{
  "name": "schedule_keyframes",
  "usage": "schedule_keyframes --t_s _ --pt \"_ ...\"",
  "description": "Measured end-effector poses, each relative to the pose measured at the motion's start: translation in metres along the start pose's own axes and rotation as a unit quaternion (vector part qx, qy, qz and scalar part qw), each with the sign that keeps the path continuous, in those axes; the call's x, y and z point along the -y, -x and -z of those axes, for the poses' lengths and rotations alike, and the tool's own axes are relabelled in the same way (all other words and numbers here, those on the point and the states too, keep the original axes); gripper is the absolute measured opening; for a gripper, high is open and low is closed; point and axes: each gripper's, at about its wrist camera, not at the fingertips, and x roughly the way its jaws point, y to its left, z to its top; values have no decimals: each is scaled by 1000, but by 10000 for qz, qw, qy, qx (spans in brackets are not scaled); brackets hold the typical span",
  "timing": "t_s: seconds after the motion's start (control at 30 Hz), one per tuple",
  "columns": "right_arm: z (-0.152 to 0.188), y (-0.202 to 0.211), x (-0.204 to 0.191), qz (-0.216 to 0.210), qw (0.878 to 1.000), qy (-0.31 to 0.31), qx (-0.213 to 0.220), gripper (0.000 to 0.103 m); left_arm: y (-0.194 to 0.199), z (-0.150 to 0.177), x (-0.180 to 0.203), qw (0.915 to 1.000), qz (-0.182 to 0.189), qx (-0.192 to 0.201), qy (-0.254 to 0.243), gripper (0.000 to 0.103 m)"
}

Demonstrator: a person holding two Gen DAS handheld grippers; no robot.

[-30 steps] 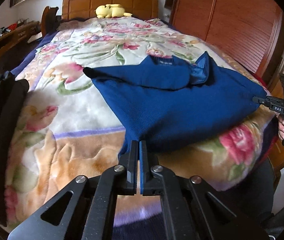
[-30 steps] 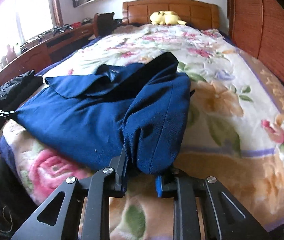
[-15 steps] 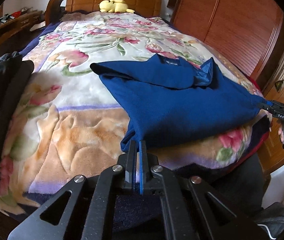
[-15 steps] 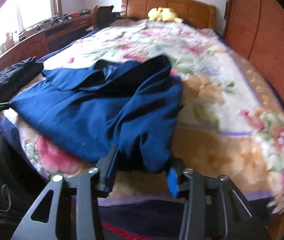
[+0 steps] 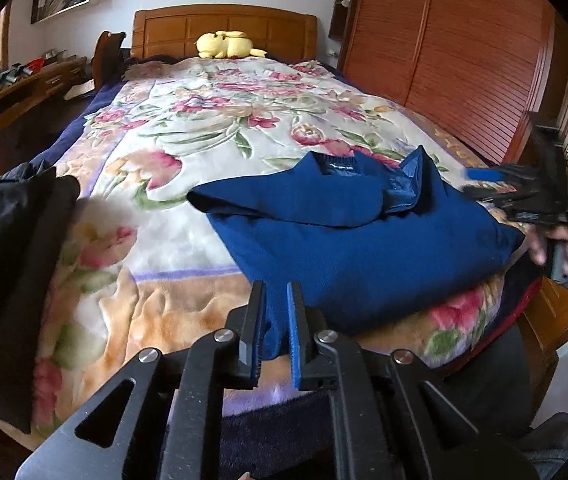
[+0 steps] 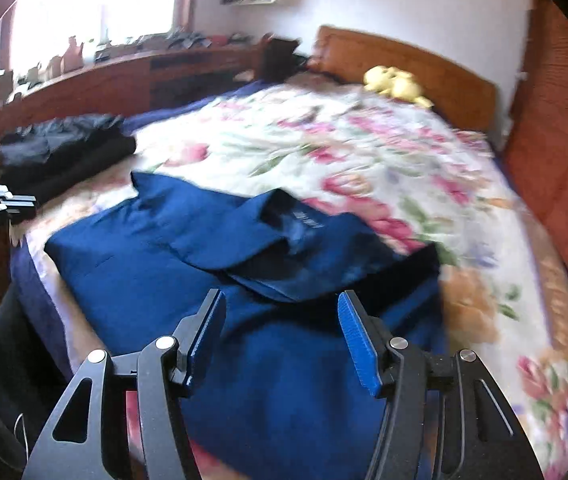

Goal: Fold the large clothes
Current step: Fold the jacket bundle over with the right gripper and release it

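A dark blue sweater [image 5: 347,236] lies partly folded at the foot of the bed, collar toward the headboard; it also shows in the right wrist view [image 6: 188,264]. My left gripper [image 5: 276,304] has its jaws slightly parted, with the sweater's near corner still between them. My right gripper [image 6: 280,320] is wide open and empty, hovering above the sweater's right edge. It shows blurred at the right of the left wrist view [image 5: 523,196].
A floral blanket [image 5: 188,148] covers the bed. A black garment [image 5: 8,224] lies at the left foot corner. A yellow plush toy [image 5: 226,45] sits by the headboard. A wooden wardrobe [image 5: 463,48] stands right; a desk [image 5: 12,92] stands left.
Both grippers held sweater corners and drew them toward the foot of the bed. Now the right gripper has opened, let go and lifted; the left gripper's jaws have parted.
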Motion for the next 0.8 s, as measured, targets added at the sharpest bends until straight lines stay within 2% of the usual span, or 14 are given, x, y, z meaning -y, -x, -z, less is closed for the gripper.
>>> schedule_keyframes --t_s 0.13,0.23,0.3,0.33,0.37,0.4,0.43,0.57,0.73,0.8 --pt "-11 -70 -19 -444 9960 429 -654 60 -11 0 6 10000 34 -31 -35 11" --pt "-13 -121 -30 -308 9869 943 -1272 60 -17 2 8 10000 82 -18 -31 11" --pt "-22 -144 -31 -280 9825 1127 -1457 60 -21 4 10 9999 99 -37 -44 12" --pt "-31 -153 -31 -217 9822 1179 -1450 59 -23 5 10 9999 80 -50 -61 12" --pt "-37 -159 -31 -179 9820 1236 -1414 35 -25 5 10 9999 64 -52 -69 12" --pt "-44 -166 -33 -164 9808 1379 -1369 16 -27 6 10 9999 59 -64 -70 12" --pt "-51 -175 -35 -24 9784 1582 -1332 3 -28 6 9 9999 58 -73 -66 12" --pt "-77 -205 -28 336 9793 1705 -1040 2 -33 6 6 9999 65 -93 -32 12" --pt "-126 -235 2 633 9913 924 -688 3 -41 2 9 9998 73 -143 -143 12" --pt "-140 -243 15 926 9926 563 -544 3 -45 1 11 9997 67 -151 -187 12"
